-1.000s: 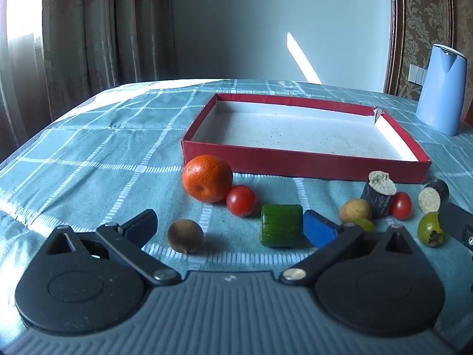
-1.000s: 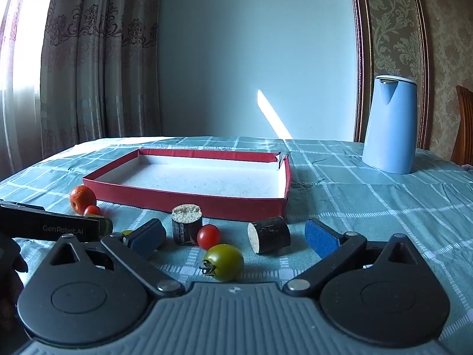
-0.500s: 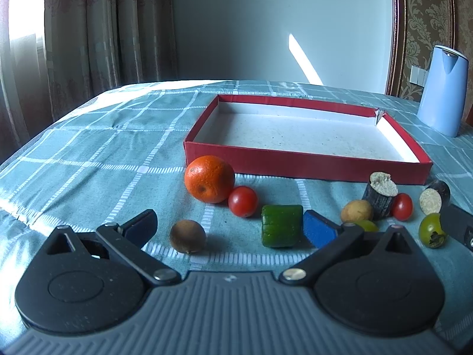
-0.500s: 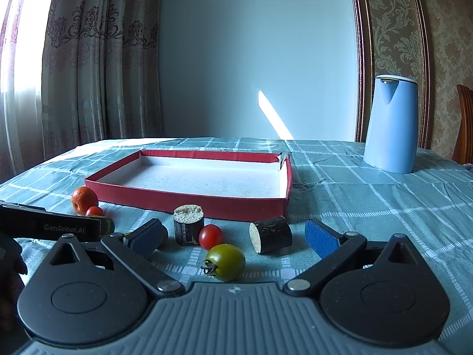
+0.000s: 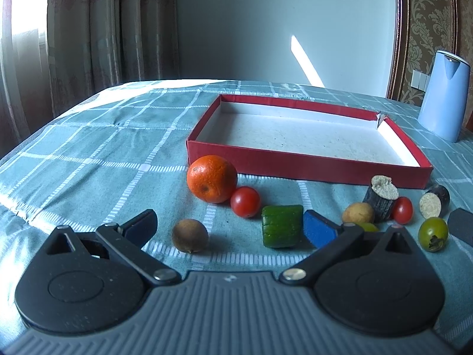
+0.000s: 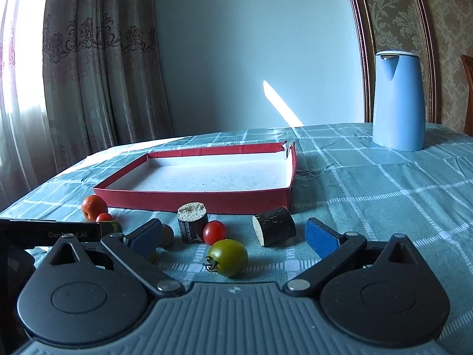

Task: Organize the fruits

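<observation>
Barely anything has shifted over the last second: both views have only drifted slightly, and every fruit lies ahead on the counter [image 5: 88, 148], outside the red tray [image 5: 307, 164]. Left gripper [image 5: 229, 226] and right gripper [image 6: 233, 235] stay spread and empty, the green tomato [image 6: 228, 256] between the right gripper's fingers; sorting has yet to start.

Red tray [image 5: 307, 164] interior bare; fruit row [image 5: 245, 205] crowding its near wall; blue kettle [image 6: 397, 100] far right.
</observation>
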Motion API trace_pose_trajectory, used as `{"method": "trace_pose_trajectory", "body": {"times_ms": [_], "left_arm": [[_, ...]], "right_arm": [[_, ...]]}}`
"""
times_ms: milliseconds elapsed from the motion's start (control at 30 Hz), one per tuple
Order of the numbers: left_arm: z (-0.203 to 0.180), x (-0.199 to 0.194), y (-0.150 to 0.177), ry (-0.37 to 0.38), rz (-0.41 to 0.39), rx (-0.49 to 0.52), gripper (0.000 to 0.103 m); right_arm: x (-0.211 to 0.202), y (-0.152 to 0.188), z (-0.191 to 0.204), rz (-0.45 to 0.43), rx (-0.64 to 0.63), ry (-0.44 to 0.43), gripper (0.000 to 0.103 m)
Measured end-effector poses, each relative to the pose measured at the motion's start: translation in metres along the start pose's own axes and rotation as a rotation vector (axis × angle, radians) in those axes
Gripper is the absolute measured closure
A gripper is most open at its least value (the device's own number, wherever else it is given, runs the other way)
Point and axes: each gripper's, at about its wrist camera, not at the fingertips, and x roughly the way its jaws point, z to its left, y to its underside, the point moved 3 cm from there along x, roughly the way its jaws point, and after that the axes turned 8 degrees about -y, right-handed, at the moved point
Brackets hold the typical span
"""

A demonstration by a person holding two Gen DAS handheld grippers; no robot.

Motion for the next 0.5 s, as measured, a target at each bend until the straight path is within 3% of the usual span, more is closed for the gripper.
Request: {"method": "trace_pose_trajectory", "body": {"times_ms": [200,500], "left_arm": [[0.0005,0.0005,0.0001,0.002,0.001,-0.007,0.0],[0.0014,0.0009,0.0004,-0.005,-0.001,-0.012,0.0]], "right_arm": [[0.0082,0.0021,-0.0057,0.051,0.032,0.045,0.0],[0.0053,0.0038,-0.0072,0.045,0.046,0.079,0.0]]}}
